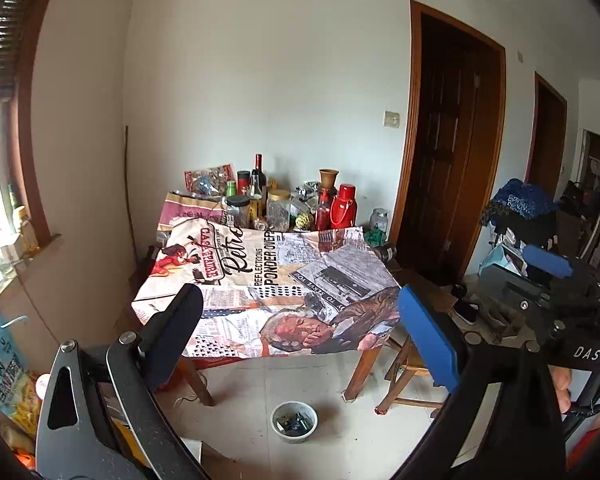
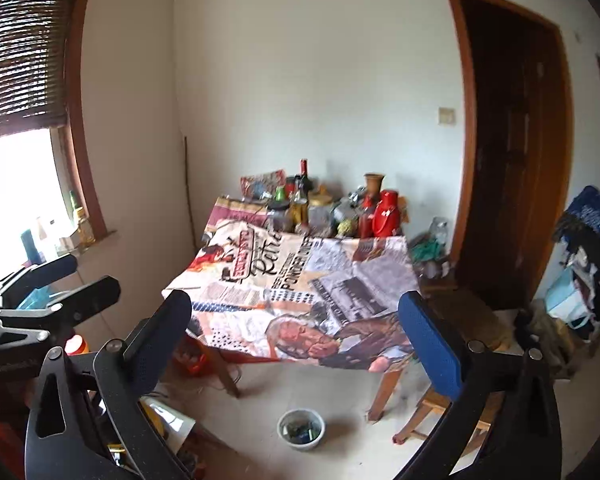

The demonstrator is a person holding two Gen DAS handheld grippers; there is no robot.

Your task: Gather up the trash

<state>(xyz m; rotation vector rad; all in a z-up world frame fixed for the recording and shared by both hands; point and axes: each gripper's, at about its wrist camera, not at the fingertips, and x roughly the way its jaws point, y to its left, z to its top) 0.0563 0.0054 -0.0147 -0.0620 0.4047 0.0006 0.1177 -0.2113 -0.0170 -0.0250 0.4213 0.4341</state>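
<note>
Left gripper held high, jaws spread wide, nothing between them; off to its left, a blue printed bag by the wall under the window. Straight ahead and below, tabletop draped in a printed cloth, bottles and jars crowded along its far edge, well beyond reach. Below and just ahead of the fingers, on the floor, a small grey bowl holding what looks like small scraps: the likeliest trash in sight, though contents too small to name. Probably light and loose, bowl rigid and perhaps brittle if ceramic; best pinched across the rim, kept level to avoid spilling. Further right, right gripper likewise wide open and empty, same bowl low between its fingers, wooden chair beside its blue pad.
</note>
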